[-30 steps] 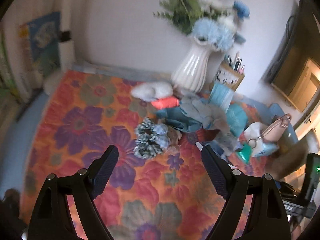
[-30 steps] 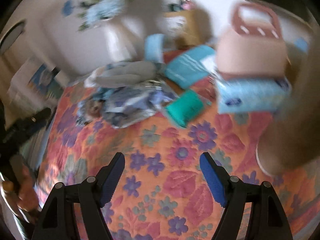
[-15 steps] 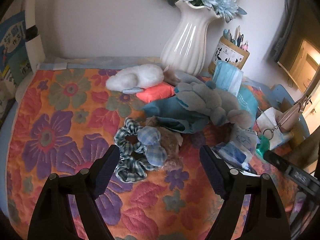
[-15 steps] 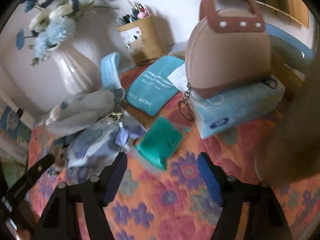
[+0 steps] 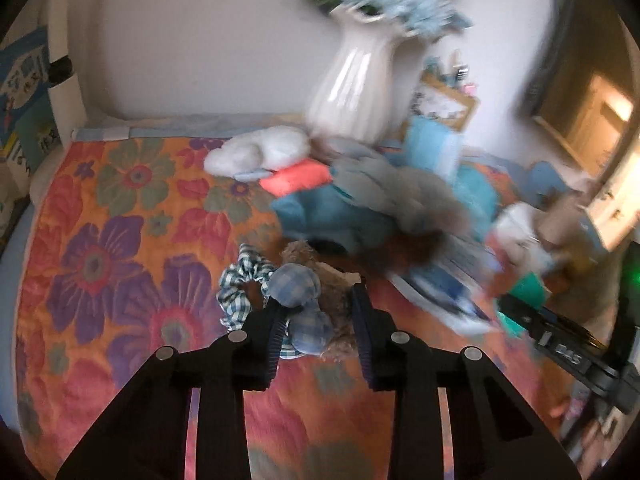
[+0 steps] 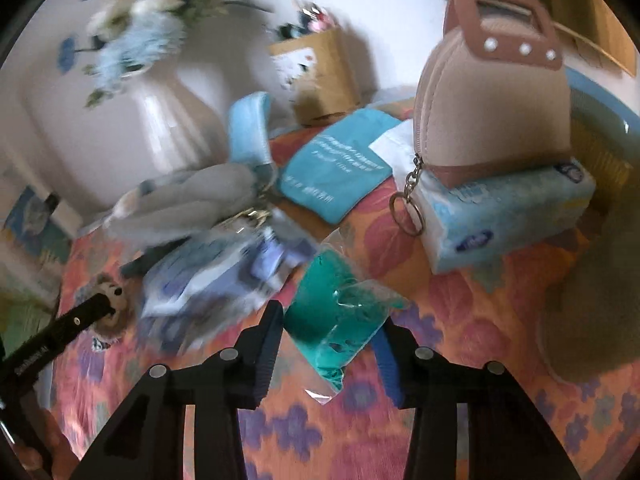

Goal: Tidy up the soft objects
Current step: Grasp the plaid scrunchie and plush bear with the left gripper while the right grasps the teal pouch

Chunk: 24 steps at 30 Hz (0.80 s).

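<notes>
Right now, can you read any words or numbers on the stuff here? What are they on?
Teal pouch: white print, too blurred to read.
Tissue pack: blue oval logo, unreadable.
Pen holder: label too blurred.
Right gripper's arm: white marks, unclear, perhaps "045".
Left gripper's arm: white lettering, too small.
Nothing reads for certain.

We see a pale, bare wall [image 5: 192, 40] at twelve o'clock behind the table. A quilted floral cloth [image 5: 100, 240] in orange, red and purple covers the tabletop. At two o'clock a warmly lit wooden doorway [image 5: 600, 120] glows. At ten o'clock a blue picture [image 5: 24, 76] leans.
</notes>
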Each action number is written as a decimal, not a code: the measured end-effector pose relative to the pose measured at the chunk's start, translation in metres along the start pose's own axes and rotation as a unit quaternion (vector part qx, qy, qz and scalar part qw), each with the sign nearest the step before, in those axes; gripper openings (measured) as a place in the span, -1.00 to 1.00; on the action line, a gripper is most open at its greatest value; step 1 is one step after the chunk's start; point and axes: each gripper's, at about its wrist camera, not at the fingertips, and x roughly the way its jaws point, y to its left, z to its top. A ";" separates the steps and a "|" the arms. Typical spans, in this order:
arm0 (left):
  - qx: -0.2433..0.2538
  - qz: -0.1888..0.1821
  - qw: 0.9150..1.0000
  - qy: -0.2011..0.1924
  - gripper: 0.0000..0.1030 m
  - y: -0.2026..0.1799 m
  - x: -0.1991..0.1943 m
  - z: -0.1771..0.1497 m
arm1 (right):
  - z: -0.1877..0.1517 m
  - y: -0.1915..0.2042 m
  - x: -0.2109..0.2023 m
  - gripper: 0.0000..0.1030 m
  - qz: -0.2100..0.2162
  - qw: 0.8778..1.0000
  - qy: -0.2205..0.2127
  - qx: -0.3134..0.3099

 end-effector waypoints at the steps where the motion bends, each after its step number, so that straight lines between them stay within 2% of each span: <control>1: 0.004 -0.006 1.000 -0.003 -0.45 -0.001 -0.009 -0.006 | -0.005 0.001 -0.006 -0.17 0.004 1.000 -0.001 -0.008; 4: 0.017 -0.030 0.999 -0.003 -0.44 -0.008 -0.033 -0.030 | -0.023 0.000 -0.022 -0.17 0.021 0.999 0.007 -0.029; 7: 0.038 -0.050 0.998 0.004 -0.42 -0.018 -0.039 -0.052 | -0.038 0.002 -0.027 -0.17 0.044 0.997 0.026 -0.054; 10: 0.057 -0.050 0.997 0.028 -0.32 -0.031 -0.029 -0.072 | -0.047 0.003 -0.021 -0.17 0.049 0.996 0.041 -0.066; 12: 0.059 -0.034 0.997 0.031 -0.18 -0.035 -0.025 -0.081 | -0.050 0.001 -0.019 -0.15 0.058 0.995 0.048 -0.070; 13: 0.056 -0.028 0.998 0.030 -0.07 -0.035 -0.024 -0.084 | -0.052 -0.001 -0.021 -0.08 0.065 0.994 0.046 -0.070; 14: 0.046 -0.026 0.998 0.029 0.03 -0.034 -0.024 -0.086 | -0.053 -0.004 -0.021 0.14 0.070 0.994 0.048 -0.066; 15: 0.035 -0.025 0.999 0.027 0.27 -0.031 -0.026 -0.088 | -0.053 -0.007 -0.021 0.20 0.074 0.994 0.048 -0.059; 16: 0.022 -0.026 0.999 0.022 0.39 -0.028 -0.028 -0.089 | -0.054 -0.012 -0.023 0.28 0.081 0.994 0.048 -0.049; 19: -0.004 -0.036 0.999 0.017 0.46 -0.023 -0.032 -0.096 | -0.059 -0.019 -0.029 0.35 0.091 0.994 0.049 -0.036; 24: -0.017 -0.022 0.999 0.023 0.52 -0.029 -0.032 -0.092 | -0.061 -0.016 -0.033 0.56 0.082 0.995 0.054 -0.031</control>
